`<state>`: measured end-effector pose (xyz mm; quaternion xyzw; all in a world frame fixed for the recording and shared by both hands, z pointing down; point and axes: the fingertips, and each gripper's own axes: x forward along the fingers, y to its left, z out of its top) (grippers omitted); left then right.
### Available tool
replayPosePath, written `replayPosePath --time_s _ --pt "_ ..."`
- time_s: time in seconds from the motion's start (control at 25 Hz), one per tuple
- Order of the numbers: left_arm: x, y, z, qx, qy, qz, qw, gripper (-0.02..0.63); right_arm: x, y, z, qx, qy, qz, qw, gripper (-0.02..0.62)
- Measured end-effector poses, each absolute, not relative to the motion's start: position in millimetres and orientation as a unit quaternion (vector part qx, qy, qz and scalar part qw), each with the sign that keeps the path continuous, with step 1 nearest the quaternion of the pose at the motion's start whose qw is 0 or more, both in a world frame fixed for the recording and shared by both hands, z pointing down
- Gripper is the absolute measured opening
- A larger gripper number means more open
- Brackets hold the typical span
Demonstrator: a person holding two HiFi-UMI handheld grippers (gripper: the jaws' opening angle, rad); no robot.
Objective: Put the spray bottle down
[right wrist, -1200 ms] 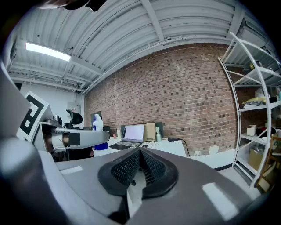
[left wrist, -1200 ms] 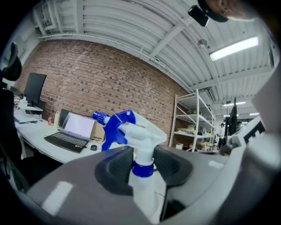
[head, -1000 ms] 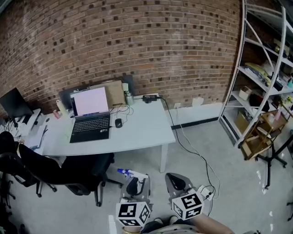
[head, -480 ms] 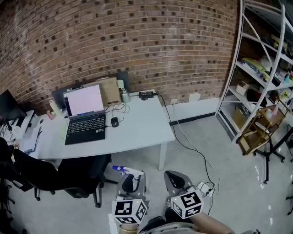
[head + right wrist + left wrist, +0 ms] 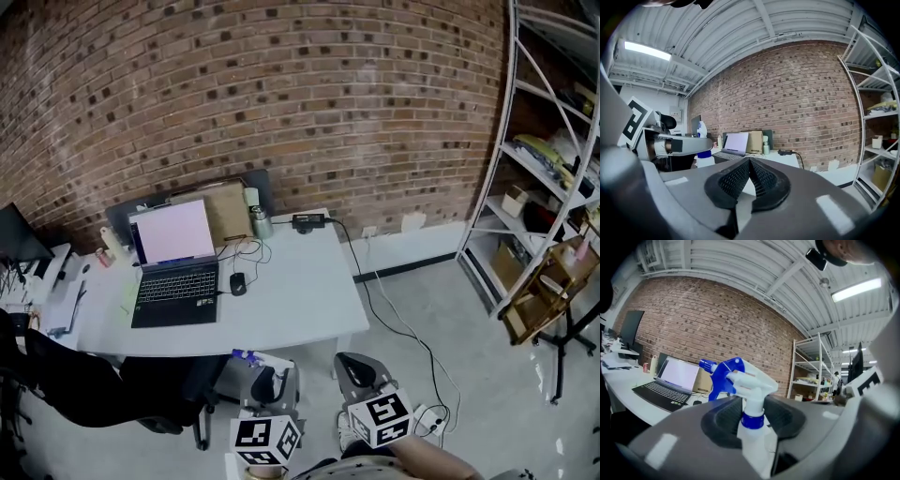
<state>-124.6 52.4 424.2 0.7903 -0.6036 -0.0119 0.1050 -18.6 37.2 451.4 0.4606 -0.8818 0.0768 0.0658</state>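
A white spray bottle point(image 5: 751, 385) with a blue trigger head and blue collar stands upright between the pads of my left gripper point(image 5: 752, 417), which is shut on its neck. In the head view the bottle point(image 5: 255, 359) points its nozzle left, just in front of the near edge of the white desk point(image 5: 300, 291), and the left gripper point(image 5: 270, 382) is at the bottom centre. My right gripper point(image 5: 358, 371) is beside it on the right. Its ribbed pads point(image 5: 740, 178) meet with nothing between them. The bottle point(image 5: 703, 140) also shows at the left of the right gripper view.
On the desk are an open laptop point(image 5: 174, 253), a mouse point(image 5: 238, 282), a cardboard box point(image 5: 225, 210) and a power brick point(image 5: 307, 221). A black office chair point(image 5: 112, 384) stands at the desk's near left. A cable point(image 5: 405, 328) trails over the floor. Metal shelving point(image 5: 553, 178) fills the right.
Both grippers and the held bottle have come nearer to the desk's near edge, and the desk now sits lower and closer in the head view. Neither grip has changed.
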Motion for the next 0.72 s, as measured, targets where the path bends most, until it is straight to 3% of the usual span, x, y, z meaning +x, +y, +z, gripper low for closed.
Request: replayPosePath --time_s 0.72 --pt "-110.8 -160.8 400.4 0.764 -0.64 -0.029 0.078 0.141 -8.7 -176.1 431.7 0.42 -0.903 0.054 0.068 -0.002"
